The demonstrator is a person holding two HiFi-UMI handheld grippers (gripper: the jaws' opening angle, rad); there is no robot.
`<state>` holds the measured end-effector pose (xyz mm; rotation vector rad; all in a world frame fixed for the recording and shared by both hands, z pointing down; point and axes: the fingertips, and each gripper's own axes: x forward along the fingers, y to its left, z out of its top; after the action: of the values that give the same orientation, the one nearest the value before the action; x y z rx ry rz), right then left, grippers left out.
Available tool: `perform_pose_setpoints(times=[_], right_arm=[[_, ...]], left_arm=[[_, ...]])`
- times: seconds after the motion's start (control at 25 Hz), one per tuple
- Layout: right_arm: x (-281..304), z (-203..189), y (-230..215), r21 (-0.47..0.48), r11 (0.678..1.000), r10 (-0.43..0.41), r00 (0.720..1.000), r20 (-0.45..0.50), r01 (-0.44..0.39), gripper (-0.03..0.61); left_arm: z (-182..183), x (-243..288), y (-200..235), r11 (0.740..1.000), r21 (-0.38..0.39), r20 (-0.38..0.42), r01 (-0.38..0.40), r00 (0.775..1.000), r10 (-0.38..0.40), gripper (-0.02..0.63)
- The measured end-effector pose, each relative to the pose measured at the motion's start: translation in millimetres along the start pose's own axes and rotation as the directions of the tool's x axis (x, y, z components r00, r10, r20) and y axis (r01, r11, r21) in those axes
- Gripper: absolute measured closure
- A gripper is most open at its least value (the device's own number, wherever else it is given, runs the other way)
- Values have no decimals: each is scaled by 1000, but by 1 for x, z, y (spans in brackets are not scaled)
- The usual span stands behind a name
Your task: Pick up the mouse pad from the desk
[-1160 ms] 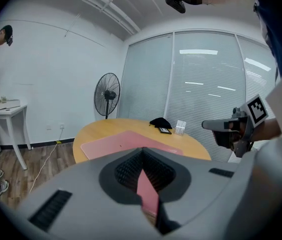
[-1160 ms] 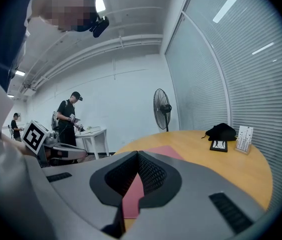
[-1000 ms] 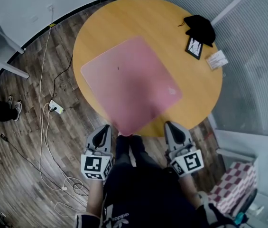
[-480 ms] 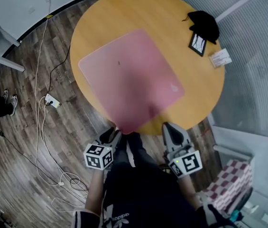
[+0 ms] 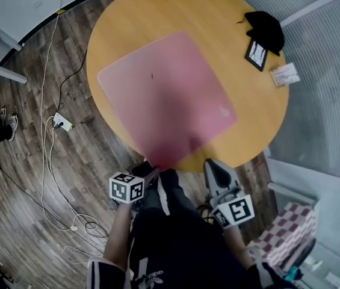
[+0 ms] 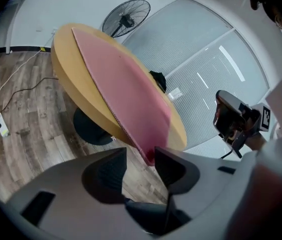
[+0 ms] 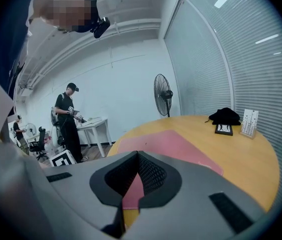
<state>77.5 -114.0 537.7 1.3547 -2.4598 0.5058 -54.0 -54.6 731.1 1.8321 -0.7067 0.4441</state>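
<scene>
Two tools meet the near rim of a round, honey-coloured wooden worktop (image 5: 242, 17). On it lies the mouse pad (image 5: 166, 95), a large, thin, pale pink sheet, nearly square with rounded corners and a matte surface. It sits turned like a diamond. Its 6 o'clock corner pokes past the rim towards the person.

The left hand-held gripper (image 6: 141, 153) is the nearer one. Its grey jaws have just been opening and now stand wide, with that overhanging corner in the gap between them; the pads do not look pressed on it. From this gripper the pad runs away towards 12 o'clock.

The right hand-held gripper (image 7: 137, 155) waits below the rim at about 5 o'clock of the pad, apart from it, ribbed jaw tips together and nothing between them.

Across the worktop at 1 o'clock, well apart from the pad, lie a soft black bundle (image 5: 265, 29) and a small framed picture (image 5: 257, 53).
</scene>
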Motion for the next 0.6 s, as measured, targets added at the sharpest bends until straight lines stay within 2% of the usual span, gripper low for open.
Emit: perform_pose_setpoints(times=[0.16,0.32,0.48,0.6], right_arm=[[2,-4,0,12,1000,-6,1000,-19,6,577],[4,-5,0,6,1000,-9,1000,-22,9,577],[5,-3,1,4,1000,-15,1000,-19,15,577],[5,-2,2,2,1000,-15,1000,-18,15,577]], left_arm=[[-4,8,-6,998,3,-47,70,996,-70,457],[-3,13,-11,994,24,-85,110,991,-108,459],[-3,12,-14,992,71,-126,107,987,-97,463],[-3,13,-17,991,73,-142,113,985,-102,502]])
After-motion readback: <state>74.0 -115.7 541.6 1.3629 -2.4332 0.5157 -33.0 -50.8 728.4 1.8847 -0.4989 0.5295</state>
